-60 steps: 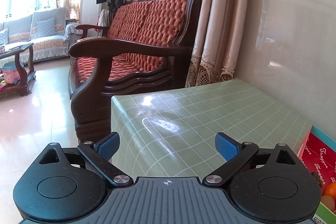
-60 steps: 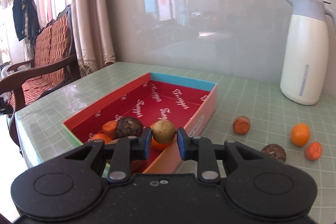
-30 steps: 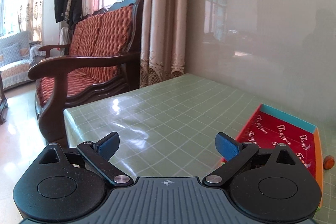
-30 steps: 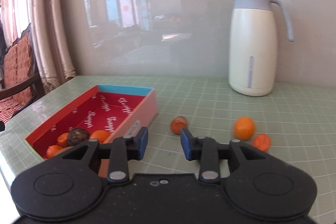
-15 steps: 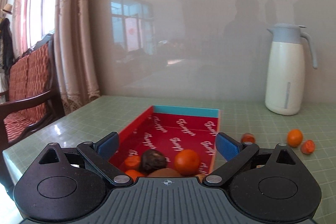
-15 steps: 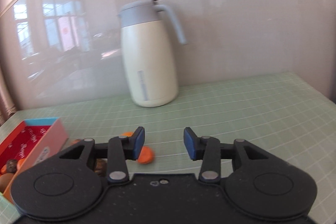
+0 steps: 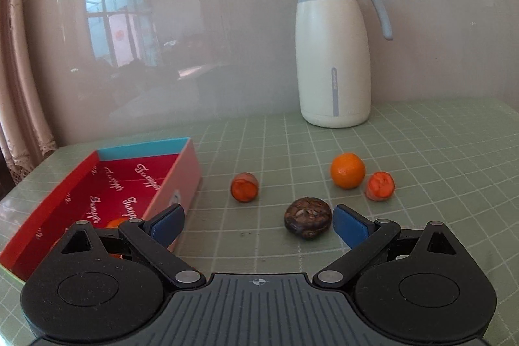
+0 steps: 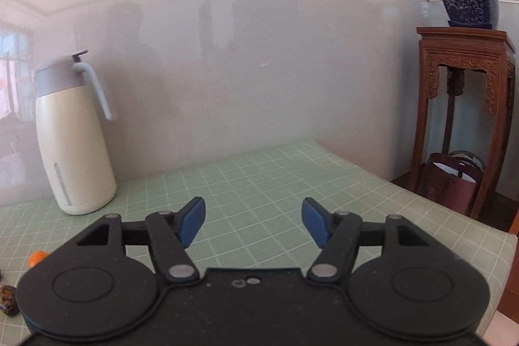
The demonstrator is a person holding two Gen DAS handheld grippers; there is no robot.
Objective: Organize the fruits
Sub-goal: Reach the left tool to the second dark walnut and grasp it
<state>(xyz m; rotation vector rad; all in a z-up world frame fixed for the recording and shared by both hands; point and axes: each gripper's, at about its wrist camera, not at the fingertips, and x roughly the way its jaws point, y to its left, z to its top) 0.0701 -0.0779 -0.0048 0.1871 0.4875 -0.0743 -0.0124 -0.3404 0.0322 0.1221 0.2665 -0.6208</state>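
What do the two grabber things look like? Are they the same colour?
Nearly the same. The left gripper has a dark grey ribbed body with a small crosshair mark, round black housings at each side, black link arms with silver rivets, and blue pads on its fingers. The right gripper is built alike, but its body is plain black and dust-specked. No cables, hands or sleeves show.

The left gripper (image 7: 258, 221) gapes above a dark fruit (image 7: 307, 218) beside the red box (image 7: 48, 213).

Right gripper (image 8: 253, 221) fingers (image 8: 192, 221) newly apart
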